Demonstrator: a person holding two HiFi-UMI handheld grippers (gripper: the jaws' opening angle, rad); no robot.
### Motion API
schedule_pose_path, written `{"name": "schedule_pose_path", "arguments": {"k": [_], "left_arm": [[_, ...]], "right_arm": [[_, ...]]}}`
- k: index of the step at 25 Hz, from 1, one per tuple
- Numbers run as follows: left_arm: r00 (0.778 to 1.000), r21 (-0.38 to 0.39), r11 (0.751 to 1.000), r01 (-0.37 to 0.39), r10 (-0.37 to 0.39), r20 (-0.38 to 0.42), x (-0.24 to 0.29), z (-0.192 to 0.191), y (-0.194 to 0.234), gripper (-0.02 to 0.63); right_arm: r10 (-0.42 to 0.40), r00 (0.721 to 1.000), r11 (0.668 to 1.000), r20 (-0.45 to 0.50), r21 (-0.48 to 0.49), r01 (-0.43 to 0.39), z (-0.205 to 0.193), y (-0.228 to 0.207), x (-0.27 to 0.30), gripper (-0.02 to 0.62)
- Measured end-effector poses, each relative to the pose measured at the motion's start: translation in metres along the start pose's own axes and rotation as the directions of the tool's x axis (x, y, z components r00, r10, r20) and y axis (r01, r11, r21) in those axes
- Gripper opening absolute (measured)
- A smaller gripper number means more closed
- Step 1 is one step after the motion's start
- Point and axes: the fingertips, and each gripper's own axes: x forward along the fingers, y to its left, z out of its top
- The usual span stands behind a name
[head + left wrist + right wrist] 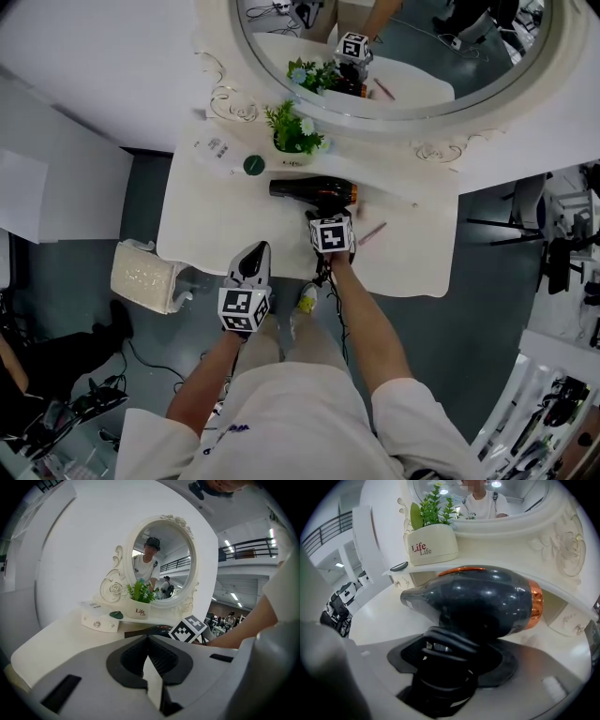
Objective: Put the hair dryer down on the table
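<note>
The right claw (450, 653) grips the hair dryer (314, 190) by its handle, low at the worktop (216, 230), nozzle toward 9 o'clock. Only letting go is left, I think. The left claw (251, 267), at 7 o'clock, is closed and empty.

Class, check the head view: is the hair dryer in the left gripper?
No, the right gripper holds the hair dryer; the left gripper is apart.

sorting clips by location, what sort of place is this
Probably a mock dressing-table corner set up in a large open workroom, not a home. There is a white table with an ornate oval mirror and a hair dryer, but also loose cables on the grey floor and workstations behind.
</note>
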Motion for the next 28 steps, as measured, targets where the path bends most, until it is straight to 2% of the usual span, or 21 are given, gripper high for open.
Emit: {"name": "schedule_pose_path", "arguments": {"k": [12,18,20,23,26,28], "left_arm": [[1.000,0.011,1.000,0.016,-0.016,0.016,-0.015,0.019,-0.023,0.009],[0.999,0.025,1.000,-0.002,0.001,0.035,-0.029,0.033,-0.019,0.009],[0.999,0.024,1.000,-0.005,0.004,0.043,-0.031,0.037,-0.019,0.009],[0.999,0.030,1.000,0.001,-0.003,0.051,-0.033,0.043,-0.022,0.009],[0.998,0.024,1.000,0.004,-0.006,0.058,-0.033,0.044,-0.023,0.009],[0.998,0.019,1.000,0.008,-0.009,0.062,-0.033,0.045,-0.022,0.009]], "right_arm": [[0.047,0.998,0.999,0.050,0.016,-0.048,0.005,-0.001,-0.006,0.334],[0.060,0.998,0.997,-0.005,0.049,-0.059,-0.002,-0.004,-0.012,0.343],[0.055,0.998,0.997,-0.017,0.061,-0.054,-0.003,-0.006,-0.018,0.400],[0.065,0.997,0.996,-0.050,0.061,-0.062,-0.003,-0.003,-0.017,0.425],[0.097,0.990,0.995,-0.106,-0.005,-0.098,-0.001,0.011,-0.013,0.486],[0.074,0.986,0.997,-0.152,-0.023,-0.078,-0.003,0.005,-0.018,0.492]]}}
